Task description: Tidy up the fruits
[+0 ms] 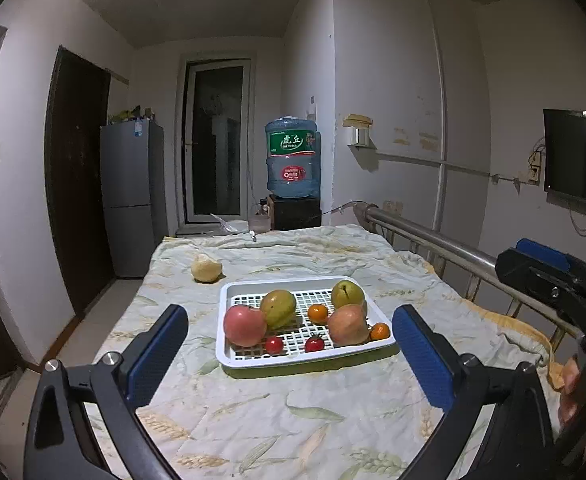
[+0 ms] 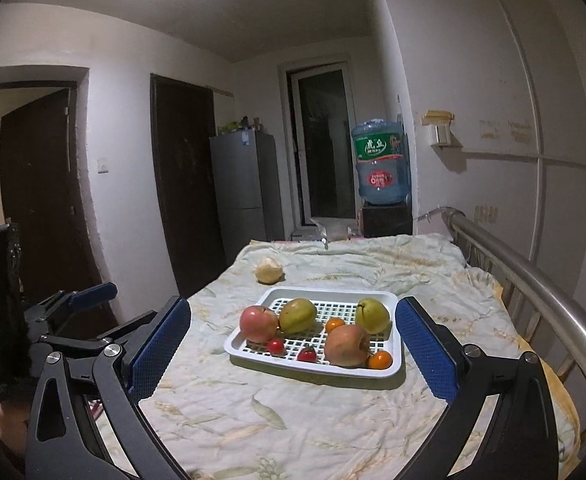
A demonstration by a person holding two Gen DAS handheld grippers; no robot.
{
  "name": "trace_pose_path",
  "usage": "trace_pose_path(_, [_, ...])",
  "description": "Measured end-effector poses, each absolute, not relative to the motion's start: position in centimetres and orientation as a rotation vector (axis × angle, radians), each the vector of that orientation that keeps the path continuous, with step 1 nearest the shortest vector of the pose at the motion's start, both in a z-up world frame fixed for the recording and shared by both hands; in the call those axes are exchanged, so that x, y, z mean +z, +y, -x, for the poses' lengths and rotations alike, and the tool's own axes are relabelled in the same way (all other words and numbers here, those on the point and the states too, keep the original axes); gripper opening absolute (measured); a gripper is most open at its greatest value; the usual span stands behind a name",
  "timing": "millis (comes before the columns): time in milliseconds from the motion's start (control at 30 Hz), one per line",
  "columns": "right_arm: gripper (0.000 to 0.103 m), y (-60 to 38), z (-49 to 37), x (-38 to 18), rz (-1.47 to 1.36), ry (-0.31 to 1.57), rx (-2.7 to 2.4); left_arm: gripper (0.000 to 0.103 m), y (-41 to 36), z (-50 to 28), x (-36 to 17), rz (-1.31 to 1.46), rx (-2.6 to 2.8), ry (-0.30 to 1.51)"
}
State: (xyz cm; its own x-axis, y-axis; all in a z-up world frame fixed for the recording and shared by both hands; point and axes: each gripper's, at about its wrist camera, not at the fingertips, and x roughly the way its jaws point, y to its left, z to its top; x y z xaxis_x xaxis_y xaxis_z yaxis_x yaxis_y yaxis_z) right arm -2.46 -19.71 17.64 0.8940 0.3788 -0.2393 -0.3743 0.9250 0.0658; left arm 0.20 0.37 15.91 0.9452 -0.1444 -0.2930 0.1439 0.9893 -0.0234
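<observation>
- The water jug (image 1: 291,157), far beyond both claws, wears a green label reading "虎丘".
- White slotted tray (image 1: 229,354) on the bed quilt (image 1: 277,412), just ahead of the claws, holds two apples, two green pears, two oranges and two cherry tomatoes.
- A pale fruit (image 1: 206,267) lies beyond the tray, on the quilt.
- Left claw (image 1: 289,354) and right claw (image 2: 293,350): fingers spread wide, empty.

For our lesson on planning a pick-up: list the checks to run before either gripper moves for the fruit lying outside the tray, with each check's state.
1. Left gripper open, holding nothing: ok.
2. Right gripper open, holding nothing: ok.
3. Pale fruit lies on the bedcover beyond the tray, nothing touching it: ok.
4. Free spot in tray: ok, bare grid at the back.
5. Fruit firm enough to grip: cannot tell.
</observation>
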Motion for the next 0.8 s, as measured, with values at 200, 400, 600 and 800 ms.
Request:
trace_pose_path(200, [0.103,-19.5,4.4,17.2,0.003,0.216,0.373,0.103,0.5,1.2,15.5,-0.014,-0.114,0.289])
trace_pose_path(400, [0.103,-19.1,5.8,16.5,0.023,0.205,0.357,0.103,0.8,2.1,14.6,-0.023,-0.107,0.304])
trace_pose_path(600, [0.103,-18.4,6.6,15.2,0.039,0.218,0.349,0.103,0.8,2.9,13.5,-0.034,-0.108,0.319])
trace_pose_path(800, [0.103,-18.2,6.7,13.6,0.031,0.249,0.347,0.103,0.8,3.4,12.0,-0.034,-0.113,0.346])
